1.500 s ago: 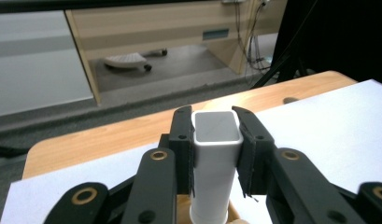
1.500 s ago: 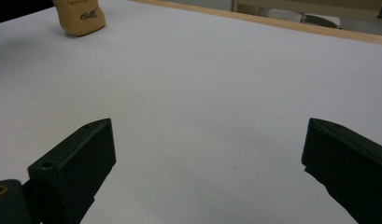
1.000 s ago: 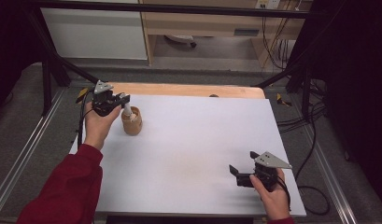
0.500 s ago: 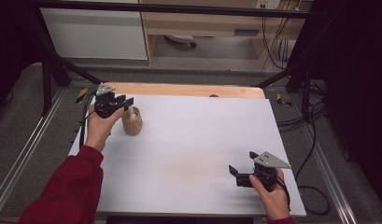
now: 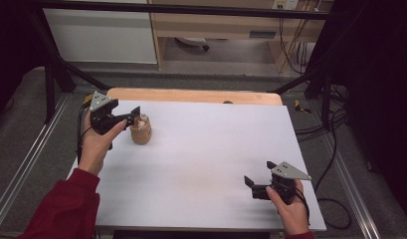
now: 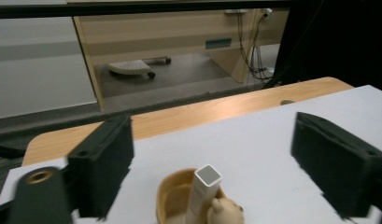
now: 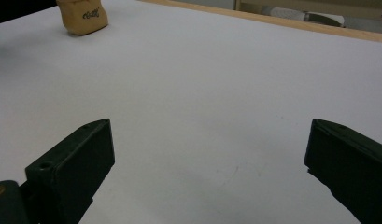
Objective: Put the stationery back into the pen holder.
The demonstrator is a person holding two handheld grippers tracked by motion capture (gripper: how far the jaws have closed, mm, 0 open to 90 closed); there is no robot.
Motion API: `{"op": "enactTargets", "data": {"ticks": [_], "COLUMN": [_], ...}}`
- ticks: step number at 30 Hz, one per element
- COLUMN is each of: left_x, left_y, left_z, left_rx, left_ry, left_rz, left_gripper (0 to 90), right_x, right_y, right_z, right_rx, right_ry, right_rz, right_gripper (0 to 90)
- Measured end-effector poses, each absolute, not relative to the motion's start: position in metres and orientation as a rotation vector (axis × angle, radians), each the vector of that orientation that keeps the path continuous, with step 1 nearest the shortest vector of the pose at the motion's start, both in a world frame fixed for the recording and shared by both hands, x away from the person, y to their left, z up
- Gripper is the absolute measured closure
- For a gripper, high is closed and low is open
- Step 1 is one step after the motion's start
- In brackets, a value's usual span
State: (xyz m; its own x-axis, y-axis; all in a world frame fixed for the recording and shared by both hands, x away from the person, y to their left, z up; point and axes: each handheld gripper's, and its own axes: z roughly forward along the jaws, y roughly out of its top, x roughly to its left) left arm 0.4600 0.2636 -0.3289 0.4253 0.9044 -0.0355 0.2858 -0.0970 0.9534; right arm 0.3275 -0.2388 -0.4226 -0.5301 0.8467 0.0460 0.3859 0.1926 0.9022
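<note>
White tabletop [image 5: 201, 164] is seen from above, backed by a strip of pale wood [image 5: 191, 95] and, beyond it, grey floor and light cabinets at the top of the frame. One small tan holder [image 5: 141, 131], shaped like a cup, stands at the upper left of the table. One white square tube [image 6: 205, 191] is seen upright inside it in the left gripper view, with a small tan figure [image 6: 224, 211] at its rim.

Just left of the holder in the high view, the left gripper [image 5: 130, 117] is held by a hand in a red sleeve. Its jaws have just been opening and are now spread wide on either side of the tube, with nothing pressed between the pads. The step in hand is judged to be the release of the tube into the holder. The next move is judged to call for the gripper to be drawn up and away without the tube or holder being knocked.

At the lower right of the high view, the right gripper [image 5: 256, 182] is rested low over bare table, well apart from the holder. Its jaws are spread, and nothing is held.

Counted: two grippers, one holder, one tube, one figure.
</note>
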Motion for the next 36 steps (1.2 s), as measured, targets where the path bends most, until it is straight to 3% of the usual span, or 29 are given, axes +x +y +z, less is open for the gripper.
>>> {"op": "enactTargets", "data": {"ticks": [5,19,36], "left_x": [0.437,0.382,0.338], "left_y": [0.264,0.27,0.278], "left_z": [-0.332,-0.338,-0.39], "left_rx": [1.616,1.578,1.66], "left_ry": [1.032,0.986,1.009], "left_rz": [0.701,0.669,0.618], "left_gripper": [4.6,3.6,3.8], "right_x": [0.327,0.326,0.324], "right_y": [-0.239,-0.239,-0.243], "right_z": [-0.422,-0.421,-0.419], "right_rx": [1.139,1.137,1.152], "right_ry": [2.006,2.007,1.992], "right_rz": [1.308,1.315,1.316], "right_gripper": [2.0,2.0,2.0]}}
